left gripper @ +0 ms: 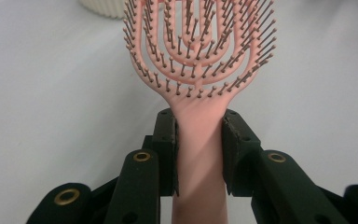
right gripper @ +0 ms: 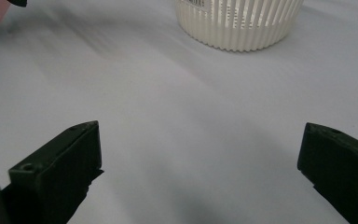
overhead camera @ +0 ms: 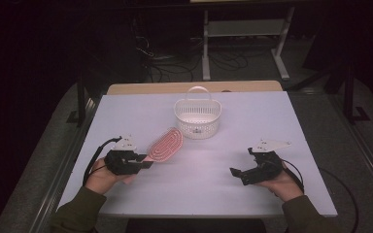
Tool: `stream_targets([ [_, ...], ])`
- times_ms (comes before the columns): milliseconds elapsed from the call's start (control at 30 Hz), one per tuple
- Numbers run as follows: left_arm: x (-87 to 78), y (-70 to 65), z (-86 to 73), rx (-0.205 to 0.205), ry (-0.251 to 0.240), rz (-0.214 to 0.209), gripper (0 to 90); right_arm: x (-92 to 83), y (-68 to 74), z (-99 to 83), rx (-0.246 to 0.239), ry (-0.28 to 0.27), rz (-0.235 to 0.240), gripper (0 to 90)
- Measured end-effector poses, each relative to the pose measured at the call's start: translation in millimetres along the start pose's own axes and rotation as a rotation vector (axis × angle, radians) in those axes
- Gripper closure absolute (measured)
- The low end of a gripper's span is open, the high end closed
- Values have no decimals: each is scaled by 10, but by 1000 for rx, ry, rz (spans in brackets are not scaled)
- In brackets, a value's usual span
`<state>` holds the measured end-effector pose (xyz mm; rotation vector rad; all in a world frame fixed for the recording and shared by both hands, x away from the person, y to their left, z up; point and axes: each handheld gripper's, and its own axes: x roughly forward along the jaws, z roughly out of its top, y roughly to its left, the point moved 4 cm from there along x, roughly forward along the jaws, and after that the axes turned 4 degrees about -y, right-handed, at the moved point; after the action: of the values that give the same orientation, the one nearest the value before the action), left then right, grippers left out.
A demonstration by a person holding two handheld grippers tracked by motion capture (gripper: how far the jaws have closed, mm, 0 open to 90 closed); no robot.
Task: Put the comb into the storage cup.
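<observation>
Left gripper (left gripper: 199, 140) pinches the pink hairbrush (left gripper: 198, 70) by its handle neck, pads flat on both sides; brush head angles toward the white basket (overhead camera: 197, 118) near the table's (overhead camera: 272, 121) far-middle edge. Likely light, stiff plastic, slick handle, springy bristles; the neck looks the best hold. Right gripper (right gripper: 200, 163) spread wide, empty, near the right edge. Handle end cut off; basket contents unclear.

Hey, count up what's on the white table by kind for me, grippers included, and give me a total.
Pink hairbrush: 1, clamped by its handle in the left gripper
White slotted basket with handle: 1
Black grippers: 2, the left one and the right gripper, whose jaws are open
Total: 4
</observation>
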<state>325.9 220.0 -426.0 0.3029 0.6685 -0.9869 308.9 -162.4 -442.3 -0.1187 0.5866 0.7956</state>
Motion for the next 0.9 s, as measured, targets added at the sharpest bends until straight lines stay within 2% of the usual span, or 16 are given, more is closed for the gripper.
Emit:
stream_targets([
  [633,148,-152,111,-41,-91,-15,704,13,16,11,-1,-13,6,0],
  [900,213,-185,129,-51,-105,-5,704,20,30,23,1,-17,13,0],
])
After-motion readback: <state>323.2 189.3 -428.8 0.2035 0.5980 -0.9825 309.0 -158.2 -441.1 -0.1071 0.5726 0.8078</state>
